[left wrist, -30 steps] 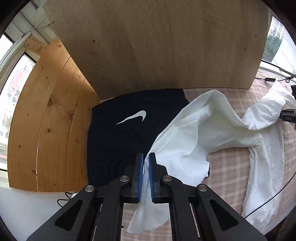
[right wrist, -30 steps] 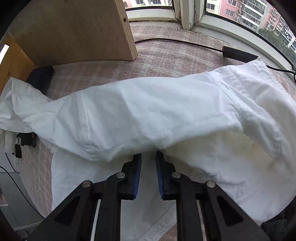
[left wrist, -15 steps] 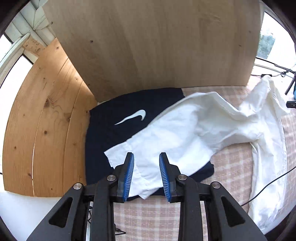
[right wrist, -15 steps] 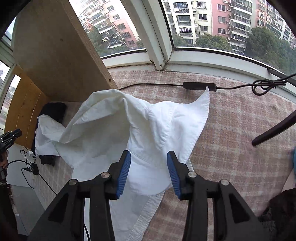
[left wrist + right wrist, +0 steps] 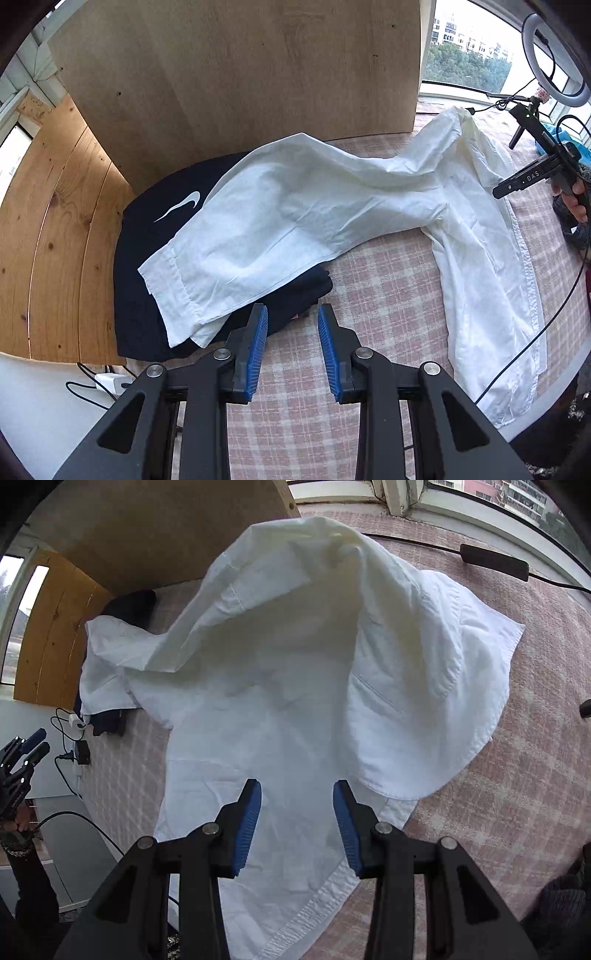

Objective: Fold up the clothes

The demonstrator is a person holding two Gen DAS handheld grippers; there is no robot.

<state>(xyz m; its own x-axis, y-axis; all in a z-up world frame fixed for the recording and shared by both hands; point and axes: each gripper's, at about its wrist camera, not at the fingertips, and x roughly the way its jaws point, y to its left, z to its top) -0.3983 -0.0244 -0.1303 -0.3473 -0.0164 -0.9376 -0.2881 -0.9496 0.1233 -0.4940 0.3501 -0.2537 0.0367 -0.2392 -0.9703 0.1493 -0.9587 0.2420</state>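
A white shirt (image 5: 332, 206) lies spread on the pink checked cloth (image 5: 384, 295). One of its sleeves is draped over a folded navy garment (image 5: 147, 236) with a white swoosh. My left gripper (image 5: 291, 314) is open just in front of the navy garment's near edge, with nothing between its pads. My right gripper (image 5: 296, 790) hovers over the shirt's body (image 5: 295, 672). Its jaws are apart and closing, and the fabric lies below the pads, not pinched. Each gripper also shows at the edge of the other's view: the right gripper (image 5: 496, 192) and the left gripper (image 5: 33, 744).
An upright plywood board (image 5: 240, 74) stands behind the clothes, with a pine panel (image 5: 55, 221) to its left. A black cable with an adapter (image 5: 491, 561) runs along the window side. A charger and wires (image 5: 109, 384) lie off the table's left edge. A ring light (image 5: 554, 55) stands at far right.
Both grippers have opened and let go of the shirt. The sleeve has dropped flat over the navy garment. My left gripper has pulled back from it, and the shirt body has settled under my right.
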